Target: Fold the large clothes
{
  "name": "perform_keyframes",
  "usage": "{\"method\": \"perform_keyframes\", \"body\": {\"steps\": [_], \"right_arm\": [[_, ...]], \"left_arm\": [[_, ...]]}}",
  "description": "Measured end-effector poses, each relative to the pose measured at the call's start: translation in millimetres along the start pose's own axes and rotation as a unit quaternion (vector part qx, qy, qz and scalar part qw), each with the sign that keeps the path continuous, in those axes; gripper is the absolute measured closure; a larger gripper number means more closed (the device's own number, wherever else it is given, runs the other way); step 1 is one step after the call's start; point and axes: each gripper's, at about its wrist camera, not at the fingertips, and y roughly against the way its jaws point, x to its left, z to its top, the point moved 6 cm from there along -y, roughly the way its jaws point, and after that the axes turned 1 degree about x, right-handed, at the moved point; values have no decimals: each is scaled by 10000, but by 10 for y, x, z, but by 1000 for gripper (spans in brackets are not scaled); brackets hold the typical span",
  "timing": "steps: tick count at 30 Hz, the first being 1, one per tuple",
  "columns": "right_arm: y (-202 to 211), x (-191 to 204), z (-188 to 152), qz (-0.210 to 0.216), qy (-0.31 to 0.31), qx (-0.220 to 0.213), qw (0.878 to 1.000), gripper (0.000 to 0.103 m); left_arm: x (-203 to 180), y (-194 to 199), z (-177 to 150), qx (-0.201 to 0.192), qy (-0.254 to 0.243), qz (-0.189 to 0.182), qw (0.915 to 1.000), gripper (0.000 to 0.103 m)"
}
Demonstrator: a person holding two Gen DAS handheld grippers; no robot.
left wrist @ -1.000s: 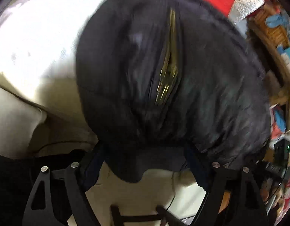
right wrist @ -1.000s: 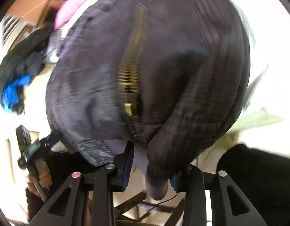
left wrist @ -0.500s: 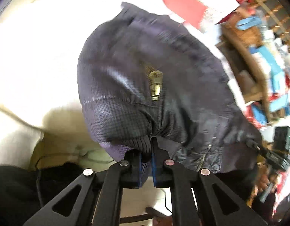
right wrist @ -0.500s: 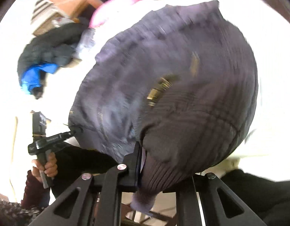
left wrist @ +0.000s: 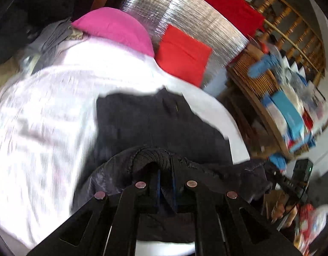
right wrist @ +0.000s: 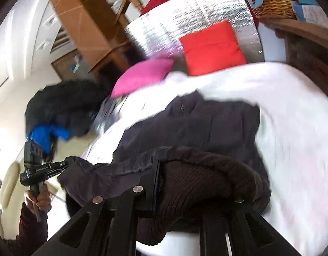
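Note:
A dark navy jacket lies partly on a white bed, its near edge lifted. My left gripper is shut on the jacket's ribbed hem, which bunches over its fingertips. My right gripper is shut on another ribbed part of the same edge; the fabric drapes over and hides its right finger. Each wrist view also shows the other gripper, held in a hand, at the stretched edge: the right gripper and the left gripper.
A pink pillow and a red pillow lean at the head of the bed against a silver foil panel. Wicker shelves with clutter stand on the right. A pile of dark and blue clothes lies left of the bed.
Both grippers went from open around the jacket's edge to shut on it, then rose and pulled back. The jacket's near edge lifted, and the bed and pillows came into view.

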Motion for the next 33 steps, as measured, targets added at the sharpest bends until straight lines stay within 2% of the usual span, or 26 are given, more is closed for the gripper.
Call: {"method": "perform_keyframes", "body": {"steps": [4,7,12,16,19,21,23,24,25,26,27,28,29,30,33], "right_arm": [[-650,-325,681,-207,-231,-149,9994,88],[-1190,-626,1055,-380,-453,-251,9979,89],[-2053,-1333,1433,-655,-1173,-306,9905,90],[-2568,-1767,1511,-798,-1656,-230,9827,90],[-2810,-2060,1488,-508,-2330,-89,9711,89],[-2859,-2219,1471,-83,-2882,-11,9575,88],[-2764,-2342,1466,378,-3327,-187,9421,86],[-2666,-2416,1453,537,-3559,-404,9321,76],[-2537,-2469,1440,693,-3757,-606,9222,47],[-2425,-2504,1432,804,-3868,-757,9155,25],[-2178,-2549,1415,862,-3934,-1118,9085,4],[-2030,-2553,1402,831,-3894,-1248,9088,4],[-1844,-2527,1384,780,-3733,-1295,9153,4],[-1675,-2480,1348,685,-3547,-1258,9239,4],[-1306,-2304,1175,293,-3107,-1036,9444,4]], "left_arm": [[93,-770,801,-32,129,47,9999,95],[198,-1293,1201,65,105,198,9997,95],[582,-2144,1544,385,518,296,9975,94],[848,-2588,1631,431,815,251,9954,94],[957,-2761,1617,332,969,158,9946,91],[1010,-2806,1570,290,1079,72,9937,90],[1056,-2786,1553,277,1312,-123,9909,90],[1092,-2720,1555,220,1456,-271,9887,90],[1101,-2643,1544,146,1585,-412,9864,85],[1110,-2526,1522,19,1708,-474,9842,70],[1127,-2369,1499,-208,1781,-347,9832,57],[1136,-2183,1473,-461,1796,-150,9825,32],[1137,-2038,1446,-625,1806,-1,9816,19],[1116,-1831,1401,-840,1797,83,9801,19],[998,-1432,1174,-839,1748,317,9805,19]]}}
